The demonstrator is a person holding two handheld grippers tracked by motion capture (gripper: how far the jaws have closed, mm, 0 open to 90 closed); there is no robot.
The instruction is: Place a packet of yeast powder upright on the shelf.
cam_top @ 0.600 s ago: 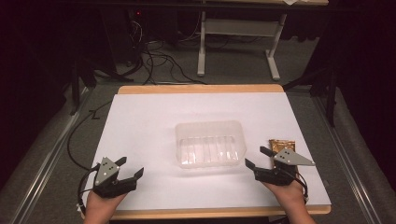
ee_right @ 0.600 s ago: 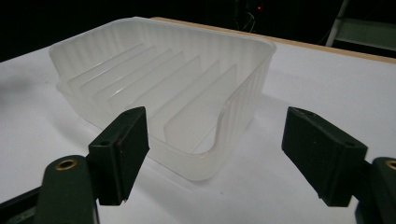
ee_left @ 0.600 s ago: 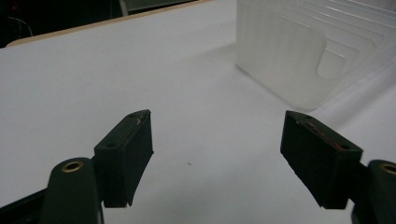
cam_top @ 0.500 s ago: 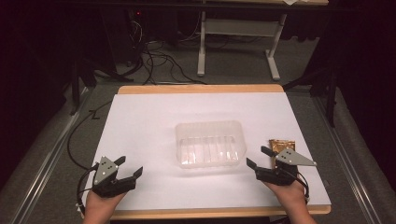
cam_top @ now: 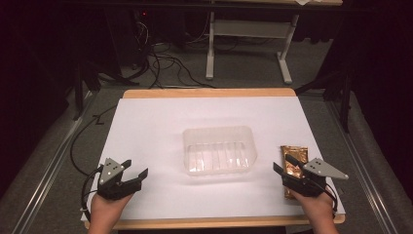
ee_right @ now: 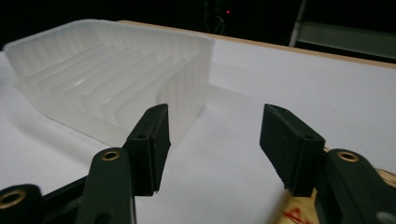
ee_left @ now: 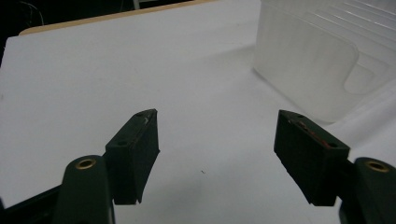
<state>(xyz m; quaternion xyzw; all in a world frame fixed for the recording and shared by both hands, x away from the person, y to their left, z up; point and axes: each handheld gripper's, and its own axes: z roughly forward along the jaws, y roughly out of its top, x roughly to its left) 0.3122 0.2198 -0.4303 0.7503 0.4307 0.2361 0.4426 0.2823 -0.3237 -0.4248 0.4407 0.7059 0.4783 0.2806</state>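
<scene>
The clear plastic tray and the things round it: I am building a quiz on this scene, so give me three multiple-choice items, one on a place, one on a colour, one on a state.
1. Where does the clear plastic tray stand?
A. mid-table
B. on the floor
C. in a gripper

2. What colour is the packet?
A. blue
B. golden brown
C. green

3. How do the left gripper jaws stand?
A. shut on the tray
B. shut on the packet
C. open, nothing between

Key: 1 A, it sits on the white table between both grippers; 2 B, as the high view shows; 3 C, bare table shows between the jaws.
</scene>
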